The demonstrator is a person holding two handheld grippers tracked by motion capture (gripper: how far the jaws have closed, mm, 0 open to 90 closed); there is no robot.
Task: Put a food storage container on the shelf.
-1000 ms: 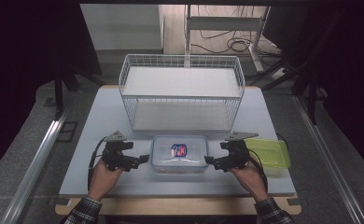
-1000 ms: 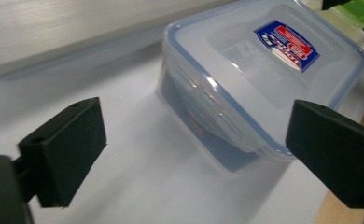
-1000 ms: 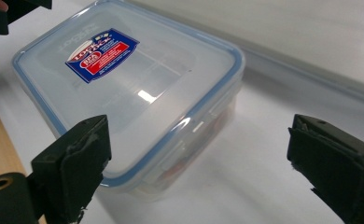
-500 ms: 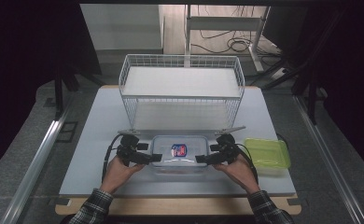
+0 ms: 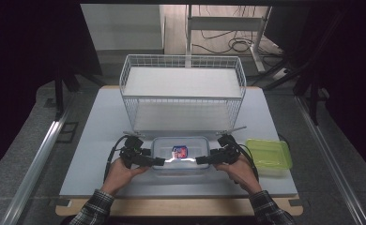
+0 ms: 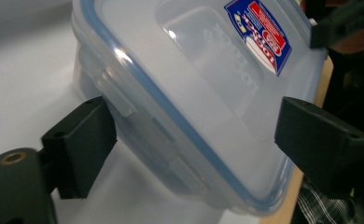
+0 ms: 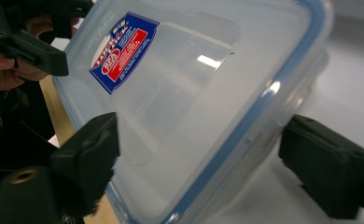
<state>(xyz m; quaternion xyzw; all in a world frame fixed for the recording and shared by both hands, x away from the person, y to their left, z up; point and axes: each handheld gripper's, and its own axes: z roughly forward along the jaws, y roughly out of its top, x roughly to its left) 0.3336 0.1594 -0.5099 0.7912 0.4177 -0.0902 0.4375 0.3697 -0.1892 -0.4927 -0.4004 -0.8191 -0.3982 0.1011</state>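
Note:
A clear plastic container (image 5: 179, 154) with a blue-sealed lid and a red and blue sticker lies flat at the front middle of the table. My left gripper (image 5: 161, 161) is at its left end and my right gripper (image 5: 200, 160) at its right end, both pointing inward. In the left gripper view my left gripper (image 6: 199, 135) has one jaw against the side wall of the container (image 6: 194, 93) and the other over its lid. My right gripper (image 7: 208, 158) holds the other end of the container (image 7: 194, 93) the same way. Both pairs of jaws have just been closing onto it.
A tall white wire basket (image 5: 181, 93) stands just behind the container. A green lidded box (image 5: 268, 154) sits to the right, close to my right hand. The grey table top (image 5: 92, 140) ends in a wooden front edge (image 5: 181, 206) near the person's sleeves.
Both grippers have moved inward from either side onto the ends of the container, and their jaws have narrowed around it. The container has stayed in place.

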